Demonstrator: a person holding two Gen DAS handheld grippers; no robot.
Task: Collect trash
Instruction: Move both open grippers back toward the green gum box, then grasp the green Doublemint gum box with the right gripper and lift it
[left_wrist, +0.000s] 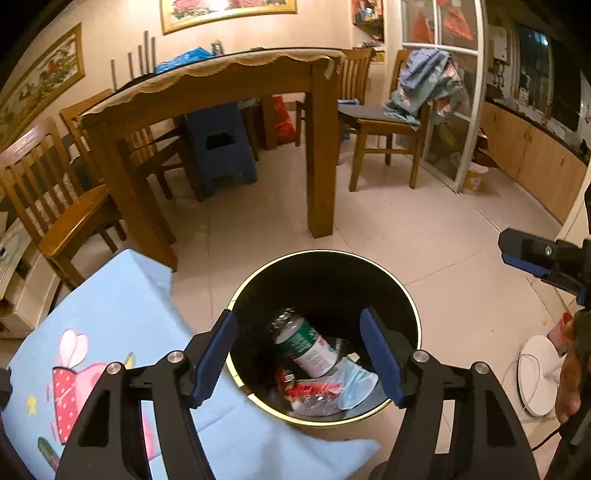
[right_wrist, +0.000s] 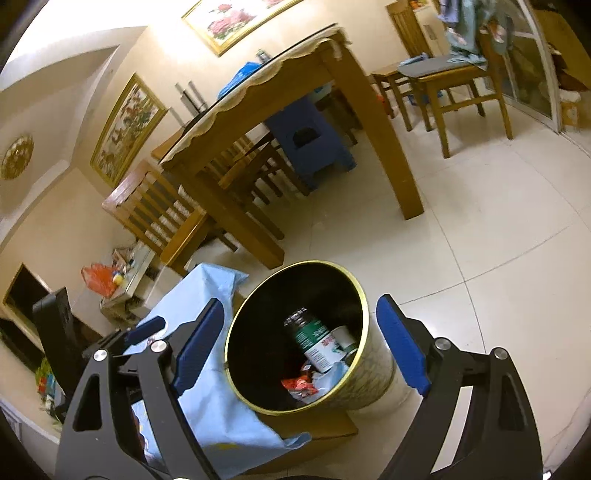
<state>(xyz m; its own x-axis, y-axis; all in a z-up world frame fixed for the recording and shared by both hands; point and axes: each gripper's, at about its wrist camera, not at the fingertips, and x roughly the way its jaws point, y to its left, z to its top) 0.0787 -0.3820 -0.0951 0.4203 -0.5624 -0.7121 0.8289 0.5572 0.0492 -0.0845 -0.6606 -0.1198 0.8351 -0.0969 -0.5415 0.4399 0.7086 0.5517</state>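
Observation:
A round trash bin (left_wrist: 406, 295) with a gold rim and black inside stands on the floor; it also shows in the right wrist view (right_wrist: 360, 291). Inside lie a clear plastic bottle (left_wrist: 308, 345) with a green and white label, a blue face mask (left_wrist: 356, 384) and red wrappers (left_wrist: 314, 389). The bottle (right_wrist: 314, 343) and wrappers (right_wrist: 299, 386) show in the right wrist view too. My left gripper (left_wrist: 299, 354) is open and empty, right above the bin. My right gripper (right_wrist: 301, 343) is open and empty, above the bin from the right; it appears at the right edge of the left wrist view (left_wrist: 532, 258).
A light blue cartoon cloth (left_wrist: 110, 332) lies over a low surface left of the bin. A wooden dining table (left_wrist: 221, 85) with chairs (left_wrist: 55, 206) and a blue stool (left_wrist: 221, 147) stands behind. A white round fan base (left_wrist: 539, 376) sits at right on the tiled floor (left_wrist: 424, 229).

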